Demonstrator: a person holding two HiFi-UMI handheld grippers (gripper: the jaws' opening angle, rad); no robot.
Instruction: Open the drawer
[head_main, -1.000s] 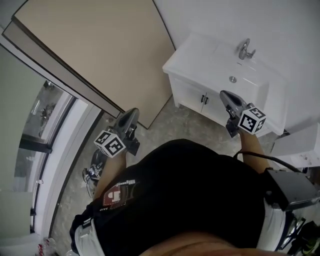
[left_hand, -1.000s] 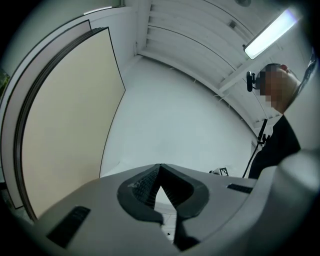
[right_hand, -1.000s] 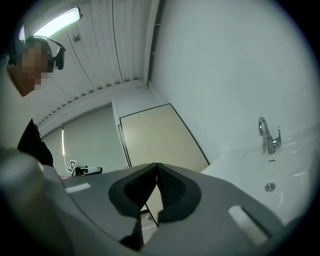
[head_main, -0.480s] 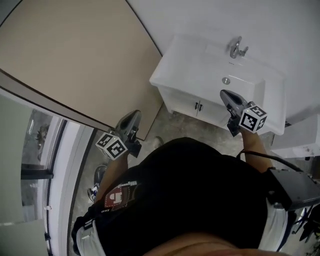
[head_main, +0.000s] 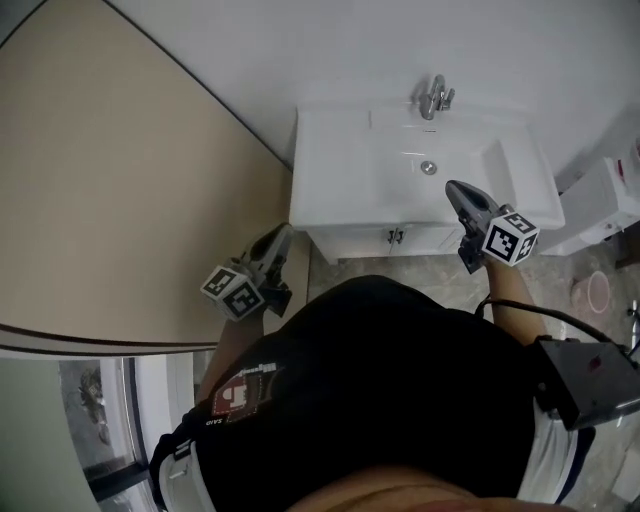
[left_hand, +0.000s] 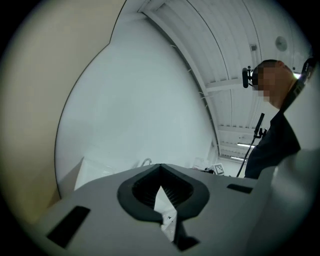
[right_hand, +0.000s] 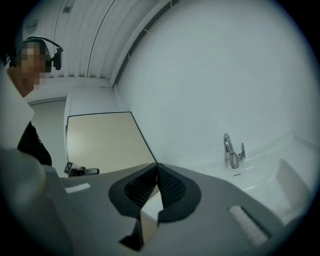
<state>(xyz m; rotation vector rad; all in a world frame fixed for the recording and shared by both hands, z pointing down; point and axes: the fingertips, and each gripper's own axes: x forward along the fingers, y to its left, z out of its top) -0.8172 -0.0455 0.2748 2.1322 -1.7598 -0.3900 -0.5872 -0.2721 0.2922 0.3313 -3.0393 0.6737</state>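
The drawer is, as I read it, the white front under the sink. From above it shows only as a narrow strip, with two small dark pulls side by side at its middle. Whether that front is one drawer or a pair of doors cannot be told from here, and that is the first risk: a straight pull on a hinged door, or on the wrong pull, would strain the fitting and open nothing. The pulls are small and sit tucked beneath the sink's overhanging rim, so a gripper coming in level could knock the rim or skid off a pull. The right gripper hangs over the basin, above and to the right of the pulls, its fingers pressed together with nothing between them. It would have to open and drop below the rim before it could grasp, and too shallow a grip would let the pull slip out. The left gripper is off the sink's left corner beside the beige panel, its fingers likewise closed and empty, and swinging it in could clip that corner. The person appears to stand close to the front, so a drawer drawn out may meet their legs unless they step back.
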